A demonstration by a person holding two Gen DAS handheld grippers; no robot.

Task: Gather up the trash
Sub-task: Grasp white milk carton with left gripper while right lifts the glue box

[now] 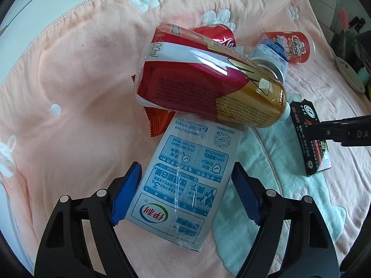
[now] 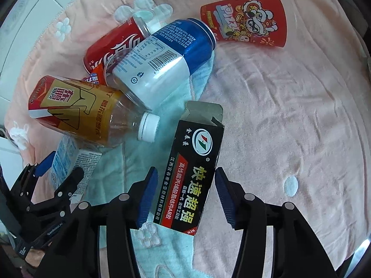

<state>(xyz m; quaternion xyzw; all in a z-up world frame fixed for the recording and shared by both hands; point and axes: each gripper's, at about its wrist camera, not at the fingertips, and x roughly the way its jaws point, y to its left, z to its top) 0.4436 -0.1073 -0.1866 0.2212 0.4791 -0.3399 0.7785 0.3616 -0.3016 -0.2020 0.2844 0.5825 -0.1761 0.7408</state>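
- Two hand-held grippers over a bed, each pointing down at its own bit of trash on the pink blanket (image 1: 69, 81).
- Left hand-held gripper (image 1: 186, 173): jaws wide, one blue pad on each side of a flat silver milk pouch (image 1: 197, 146). Pads right by the pouch edges, with no squeeze to see.
- Pouch long side: runs straight away from the left hand-held gripper, toward a big red and gold bottle (image 1: 208, 81).
- Far end of the pouch: tucked under that bottle, beside an orange wrapper (image 1: 157, 122). Looks likely to tip or roll the bottle if pulled up fast.
- Right hand-held gripper (image 2: 185, 173): jaws partly wide, around a black glue box (image 2: 197, 143). Thin gap on both sides, so nothing held.
- Box long side: also runs straight away from its hand-held gripper, with the open flap at the far end. Near end rests on a light green towel (image 2: 162, 243).
- Nearer hand: left for the pouch, right for the box. Seem lined up well enough for a plain close and lift.
- Crowded side: bottle, red can (image 2: 111, 46) and blue and white can (image 2: 167, 58) piled together between the two hand-held grippers.
- Open room: lots of bare blanket to the right of the box. Red cup (image 2: 245, 20) well apart, past the cans.
- Bed edge: close on the left side of the pile, so a rolling bottle might fall off there.
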